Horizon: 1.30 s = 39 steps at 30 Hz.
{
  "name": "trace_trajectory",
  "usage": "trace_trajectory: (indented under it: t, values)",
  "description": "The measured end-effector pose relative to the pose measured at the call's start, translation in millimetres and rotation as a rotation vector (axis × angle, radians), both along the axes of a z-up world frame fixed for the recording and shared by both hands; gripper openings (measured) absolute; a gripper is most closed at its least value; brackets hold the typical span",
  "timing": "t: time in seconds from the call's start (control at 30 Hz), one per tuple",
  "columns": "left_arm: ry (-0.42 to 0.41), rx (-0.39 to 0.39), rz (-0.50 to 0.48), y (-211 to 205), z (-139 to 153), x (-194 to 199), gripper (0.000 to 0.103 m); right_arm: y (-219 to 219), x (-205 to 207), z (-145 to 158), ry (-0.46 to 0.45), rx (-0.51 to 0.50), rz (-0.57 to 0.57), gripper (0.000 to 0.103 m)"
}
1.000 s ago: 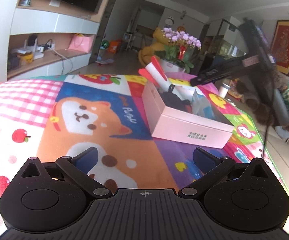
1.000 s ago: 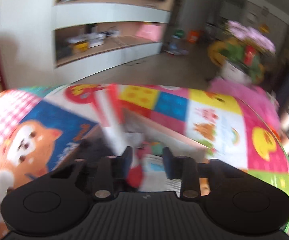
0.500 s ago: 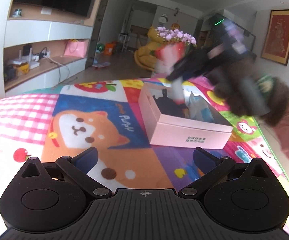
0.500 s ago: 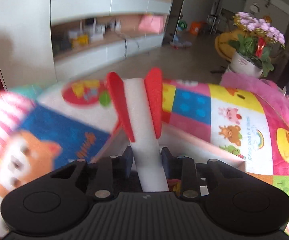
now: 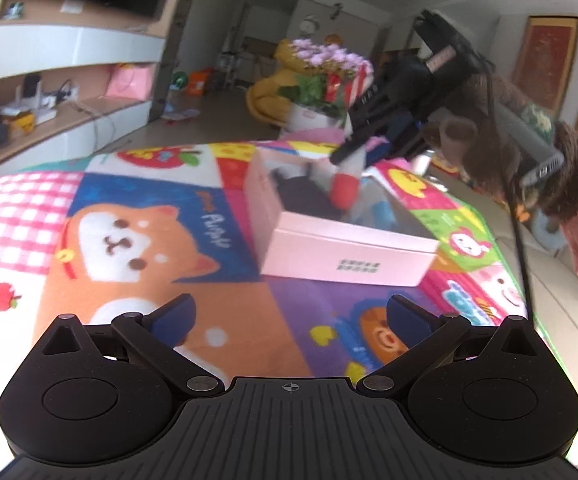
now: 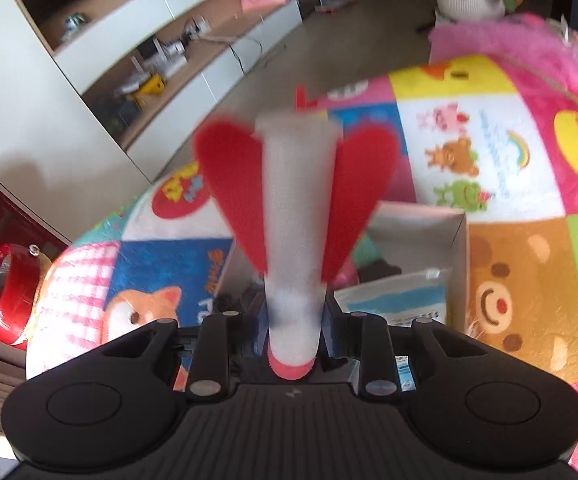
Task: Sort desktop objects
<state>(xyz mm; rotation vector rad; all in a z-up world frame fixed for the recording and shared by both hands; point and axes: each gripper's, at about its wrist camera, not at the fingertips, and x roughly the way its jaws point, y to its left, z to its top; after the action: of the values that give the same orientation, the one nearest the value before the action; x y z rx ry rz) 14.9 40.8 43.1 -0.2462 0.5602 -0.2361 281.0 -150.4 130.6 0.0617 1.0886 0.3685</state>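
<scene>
While my right gripper [image 6: 295,312] clamped the foam rocket [image 6: 295,216] above the pink box [image 5: 345,252] and my left gripper [image 5: 289,316] hung open, I feared its fins snagging the rim

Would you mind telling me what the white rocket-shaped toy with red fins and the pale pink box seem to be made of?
The white rocket-shaped toy with red fins, clamped in the right gripper, looks like soft foam: matte, slightly grainy surface, thick rounded fins. Blur leaves this open. The pale pink box looks like smooth matte cardboard: crisp straight edges, thin walls, small printed text on its side.
</scene>
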Motion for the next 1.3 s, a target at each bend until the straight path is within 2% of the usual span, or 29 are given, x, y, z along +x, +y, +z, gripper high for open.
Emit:
trace_trajectory:
  t: [0.13, 0.23, 0.4, 0.5, 0.53, 0.57, 0.7, 0.8, 0.83, 0.9, 1.03, 1.13, 1.17, 1.23, 1.3]
  values:
    - [0.017, -0.011, 0.018, 5.7, -3.7, 2.9, 0.103, 10.5, 8.8, -28.4, -0.004, -0.056, -0.025, 0.027]
    - [0.022, -0.004, 0.016, 8.1, -6.1, 2.5, 0.103, 6.0, 4.6, -31.1, -0.003, -0.049, -0.022, 0.027]
    - [0.040, -0.041, 0.015, 5.8, -10.3, 6.6, 0.103, -13.0, -5.3, -40.9, 0.110, -0.034, -0.015, 0.027]
    - [0.030, -0.029, -0.019, -1.7, -8.5, 5.0, 0.103, -14.3, -15.5, -36.0, 0.068, -0.053, 0.011, 0.030]
    - [0.024, -0.017, -0.029, -3.3, -7.2, 3.7, 0.103, -16.8, -18.1, -31.7, 0.048, -0.045, 0.014, 0.038]
    - [0.019, -0.008, -0.032, -4.4, -6.5, 2.8, 0.103, -20.3, -23.5, -25.2, 0.014, -0.025, 0.017, 0.044]
    - [0.015, 0.027, -0.012, -3.5, -3.2, 8.0, 0.103, -36.6, -43.7, -2.1, -0.144, 0.018, -0.002, 0.047]
    - [-0.031, 0.078, -0.029, -7.6, 11.1, 20.4, 0.103, -45.4, -51.7, 4.9, -0.235, -0.030, -0.020, 0.042]
    - [-0.056, 0.106, -0.037, -11.1, 17.9, 27.6, 0.103, -48.0, -51.9, 4.6, -0.250, -0.041, -0.024, 0.035]
    - [-0.103, 0.157, -0.048, -20.0, 29.6, 44.2, 0.103, -52.4, -45.9, -0.2, -0.234, -0.039, -0.038, 0.029]
    - [-0.149, 0.251, -0.091, -52.0, 47.4, 97.9, 0.103, -52.0, -27.9, -30.3, -0.128, 0.042, -0.033, 0.028]
    - [-0.147, 0.331, -0.124, -76.3, 49.2, 131.5, 0.103, -44.6, -35.0, -35.6, -0.183, 0.010, 0.006, 0.029]
    - [-0.139, 0.355, -0.146, -84.1, 48.1, 140.6, 0.103, -48.6, -37.2, -32.5, -0.185, 0.031, 0.013, 0.029]
    - [-0.125, 0.397, -0.185, -98.3, 44.3, 155.5, 0.103, -63.2, -42.5, -24.2, -0.217, 0.076, -0.006, 0.029]
    - [-0.103, 0.457, -0.212, -110.8, 37.0, 169.8, 0.103, -75.5, -47.5, -16.4, -0.279, 0.060, -0.040, 0.031]
